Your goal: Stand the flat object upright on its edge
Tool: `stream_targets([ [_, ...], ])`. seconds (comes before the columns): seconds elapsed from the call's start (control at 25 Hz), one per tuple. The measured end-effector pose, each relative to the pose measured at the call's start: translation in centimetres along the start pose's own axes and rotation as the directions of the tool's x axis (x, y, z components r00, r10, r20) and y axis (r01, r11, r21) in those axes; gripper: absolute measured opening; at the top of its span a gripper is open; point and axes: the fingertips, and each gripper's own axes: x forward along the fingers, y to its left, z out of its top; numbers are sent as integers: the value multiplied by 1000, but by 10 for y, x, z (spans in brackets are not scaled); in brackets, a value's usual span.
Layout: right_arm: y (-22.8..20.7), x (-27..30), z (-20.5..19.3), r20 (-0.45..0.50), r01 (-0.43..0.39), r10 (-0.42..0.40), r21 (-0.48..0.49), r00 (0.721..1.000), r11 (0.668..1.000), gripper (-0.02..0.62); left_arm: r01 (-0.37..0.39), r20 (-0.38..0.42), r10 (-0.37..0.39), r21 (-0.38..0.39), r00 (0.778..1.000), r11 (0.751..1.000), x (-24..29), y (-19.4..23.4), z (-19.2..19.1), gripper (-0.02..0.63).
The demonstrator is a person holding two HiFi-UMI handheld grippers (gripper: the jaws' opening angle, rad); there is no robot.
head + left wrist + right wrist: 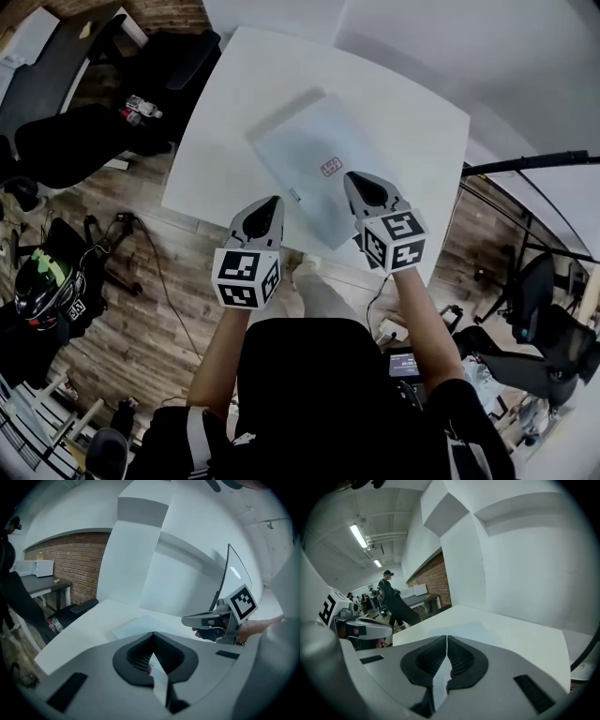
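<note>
Left gripper point(271, 203) and right gripper point(356, 180): jaws together, empty, near the flat object point(305, 150) lying on the table point(220, 112). Judged thin, light and floppy; best pinched at opposite edges.

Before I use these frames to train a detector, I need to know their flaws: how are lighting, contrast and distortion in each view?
Head view: even light, but the pale flat object barely stands out from the white table. Left gripper view: dark round vignette, and the brick wall bows with fisheye distortion. Right gripper view: same vignette, with the ceiling strip lights blown out.
</note>
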Motion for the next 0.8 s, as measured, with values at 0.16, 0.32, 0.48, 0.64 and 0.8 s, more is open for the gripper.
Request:
stream_targets([
  [0.16, -7, 8, -11, -55, 27, -29, -31, 998, 999, 43, -24, -2, 24, -21, 1000, 999, 0, 2, -10, 11],
  [0.32, -10, 15, -21, -105, 14, -17, -26, 994, 1000, 43, -48, -3, 48, -32, 999, 998, 2, 4, -15, 11],
  [0.48, -14, 20, -29, -130, 10, -12, -21, 991, 1000, 43, -59, -3, 59, -39, 998, 997, 5, 5, -20, 11],
  [0.64, -16, 27, -39, -167, 5, -9, -20, 986, 1000, 43, -71, -9, 71, -80, 997, 994, 6, 9, -29, 11],
  [0.8, -15, 34, -43, -196, -5, -5, -52, 981, 999, 44, -73, -18, 71, -110, 997, 991, 11, 11, -36, 11],
])
